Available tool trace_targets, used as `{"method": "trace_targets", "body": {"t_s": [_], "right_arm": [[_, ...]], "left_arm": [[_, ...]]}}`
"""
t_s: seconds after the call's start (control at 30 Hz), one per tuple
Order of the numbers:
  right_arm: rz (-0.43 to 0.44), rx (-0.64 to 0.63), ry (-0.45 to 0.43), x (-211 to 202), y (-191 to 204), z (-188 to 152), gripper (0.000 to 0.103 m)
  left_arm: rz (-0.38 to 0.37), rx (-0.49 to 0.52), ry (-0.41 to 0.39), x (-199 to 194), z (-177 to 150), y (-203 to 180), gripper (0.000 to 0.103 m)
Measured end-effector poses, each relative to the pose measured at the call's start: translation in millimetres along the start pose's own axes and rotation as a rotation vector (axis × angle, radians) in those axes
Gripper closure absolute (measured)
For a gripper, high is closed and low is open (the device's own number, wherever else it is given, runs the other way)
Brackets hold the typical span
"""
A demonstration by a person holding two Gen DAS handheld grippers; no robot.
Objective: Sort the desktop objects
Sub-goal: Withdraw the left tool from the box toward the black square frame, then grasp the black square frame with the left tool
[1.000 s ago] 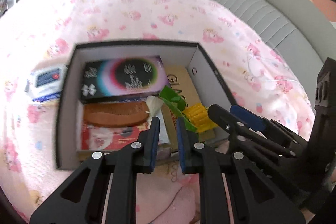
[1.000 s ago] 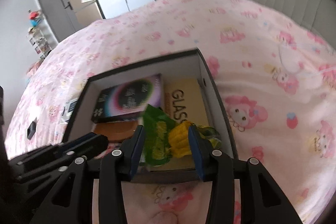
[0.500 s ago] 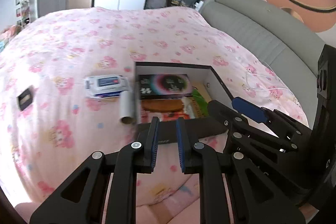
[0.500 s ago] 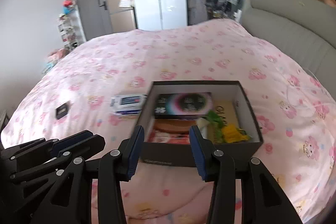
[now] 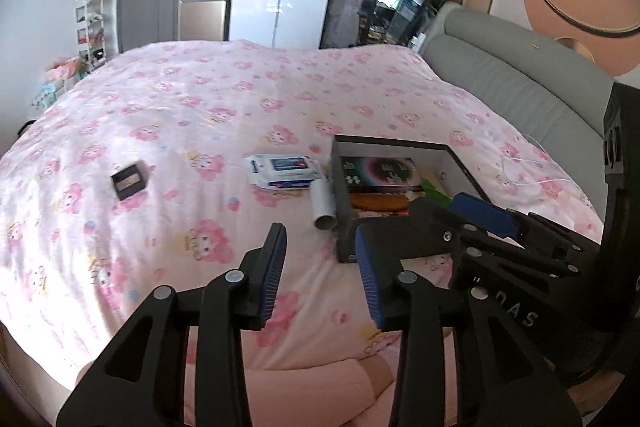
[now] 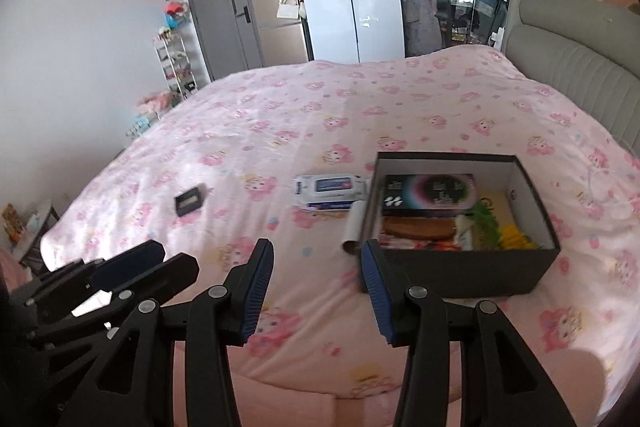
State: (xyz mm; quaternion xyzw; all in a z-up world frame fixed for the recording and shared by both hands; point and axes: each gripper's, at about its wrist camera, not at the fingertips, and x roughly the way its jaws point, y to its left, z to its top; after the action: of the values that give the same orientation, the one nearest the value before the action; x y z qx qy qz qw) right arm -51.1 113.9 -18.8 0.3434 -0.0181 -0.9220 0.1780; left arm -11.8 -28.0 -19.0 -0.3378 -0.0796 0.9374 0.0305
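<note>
Both empty, the left gripper, whose jaws have just been opening, and the parted right gripper hang over the bed, presumably because the wipes pack, roll and compact lie outside the box.

One open black box is counted just right of the right tongs. One wipes pack, one paper tube and one small dark case are counted ahead. Inside the box, one dark carton and one brown comb are counted.
</note>
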Motion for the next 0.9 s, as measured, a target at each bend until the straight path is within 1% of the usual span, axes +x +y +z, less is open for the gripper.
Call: {"method": "trace_targets", "body": {"t_s": [0.07,0.27,0.37,0.5,0.63,0.7,0.8,0.9], "right_arm": [[0.005,-0.020,0.009,4,13,-6,0.061],[0.045,-0.061,0.048,24,40,-16,0.061],[0.066,-0.095,0.072,37,53,-14,0.061],[0.100,-0.162,0.085,59,78,-3,0.061],[0.175,-0.179,0.118,92,105,11,0.061],[0.211,-0.187,0.130,111,121,20,0.061],[0.237,-0.225,0.128,140,147,34,0.061],[0.263,-0.242,0.164,179,165,50,0.061]], "left_arm": [[0.030,-0.004,-0.009,-5,-9,10,0.067],[0.054,-0.061,0.021,-1,-22,44,0.067],[0.070,-0.103,0.032,3,-26,62,0.068],[0.089,-0.167,0.049,12,-21,92,0.068],[0.148,-0.193,0.053,20,-10,128,0.068],[0.159,-0.232,0.056,26,-5,151,0.067],[0.178,-0.287,0.059,40,3,184,0.067],[0.186,-0.337,0.062,63,14,215,0.067]]}}
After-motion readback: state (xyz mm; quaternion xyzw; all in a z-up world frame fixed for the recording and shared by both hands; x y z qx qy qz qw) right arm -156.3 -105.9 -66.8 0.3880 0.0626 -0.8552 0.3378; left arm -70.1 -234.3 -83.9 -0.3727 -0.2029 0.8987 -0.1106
